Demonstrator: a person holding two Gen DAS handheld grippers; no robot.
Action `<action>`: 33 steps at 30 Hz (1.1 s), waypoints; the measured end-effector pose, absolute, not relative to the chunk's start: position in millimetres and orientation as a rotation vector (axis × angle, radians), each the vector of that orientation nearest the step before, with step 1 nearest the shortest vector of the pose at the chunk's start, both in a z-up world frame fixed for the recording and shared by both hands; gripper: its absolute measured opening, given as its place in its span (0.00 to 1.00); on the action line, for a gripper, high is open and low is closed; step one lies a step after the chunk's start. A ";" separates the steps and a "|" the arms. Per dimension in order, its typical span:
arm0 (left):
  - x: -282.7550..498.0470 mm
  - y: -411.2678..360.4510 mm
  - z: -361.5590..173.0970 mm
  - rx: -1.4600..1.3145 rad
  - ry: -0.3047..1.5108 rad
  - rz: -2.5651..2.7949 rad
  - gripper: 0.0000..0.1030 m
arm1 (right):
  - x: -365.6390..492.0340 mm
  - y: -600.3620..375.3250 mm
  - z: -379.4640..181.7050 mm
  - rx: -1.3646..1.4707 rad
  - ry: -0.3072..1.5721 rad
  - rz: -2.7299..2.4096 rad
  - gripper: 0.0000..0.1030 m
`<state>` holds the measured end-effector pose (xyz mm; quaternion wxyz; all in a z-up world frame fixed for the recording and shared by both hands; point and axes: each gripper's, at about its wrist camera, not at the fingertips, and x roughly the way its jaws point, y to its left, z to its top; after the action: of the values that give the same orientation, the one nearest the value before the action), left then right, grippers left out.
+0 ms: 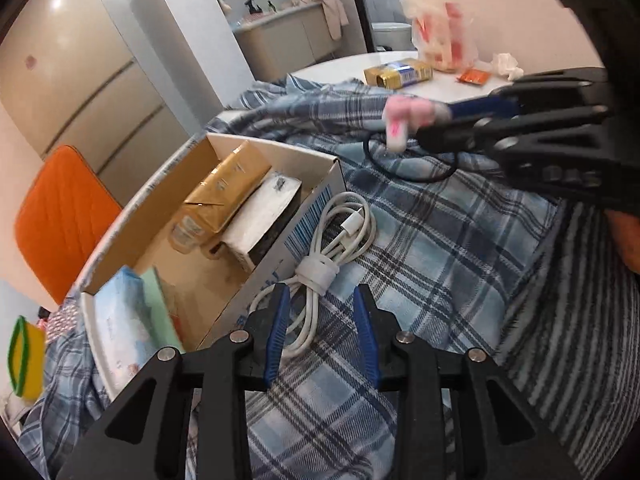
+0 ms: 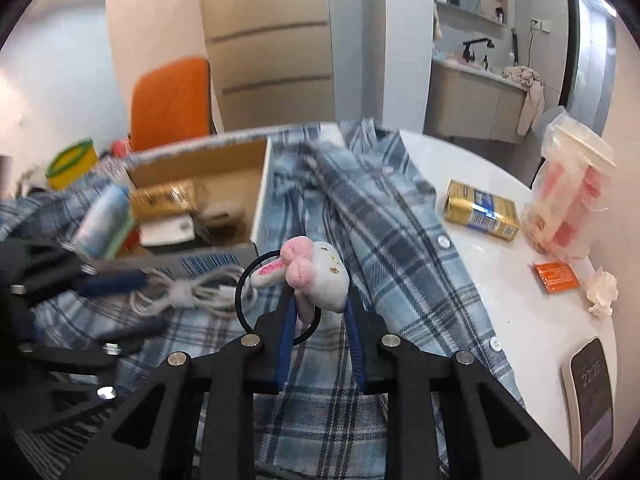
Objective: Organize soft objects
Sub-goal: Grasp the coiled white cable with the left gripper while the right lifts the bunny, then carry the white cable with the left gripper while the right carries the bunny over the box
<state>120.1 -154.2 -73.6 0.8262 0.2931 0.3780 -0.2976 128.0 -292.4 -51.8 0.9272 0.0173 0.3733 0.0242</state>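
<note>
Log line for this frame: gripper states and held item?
left gripper: open, over white cable | right gripper: shut on bunny hair tie | box: open

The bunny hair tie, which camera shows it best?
The right wrist view: the bunny hair tie sits close and sharp in the right tool, showing its face, pink ears and black elastic loop. The left wrist view shows it small and motion-blurred.

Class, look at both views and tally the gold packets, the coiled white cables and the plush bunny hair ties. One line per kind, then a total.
Gold packets: 2, one in the cardboard box, one on the white table
White cables: 1
Bunny hair ties: 1, in the right gripper
Total: 4
</note>
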 end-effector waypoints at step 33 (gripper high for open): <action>90.8 -161.6 -58.1 0.656 0.554 -0.599 0.21 | 122.4 -294.8 -48.6 0.062 0.721 0.120 0.25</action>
<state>90.8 -161.6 -58.1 0.8660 0.3134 0.2644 -0.2862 122.4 -294.8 -48.6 0.9335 0.0303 0.3525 0.0587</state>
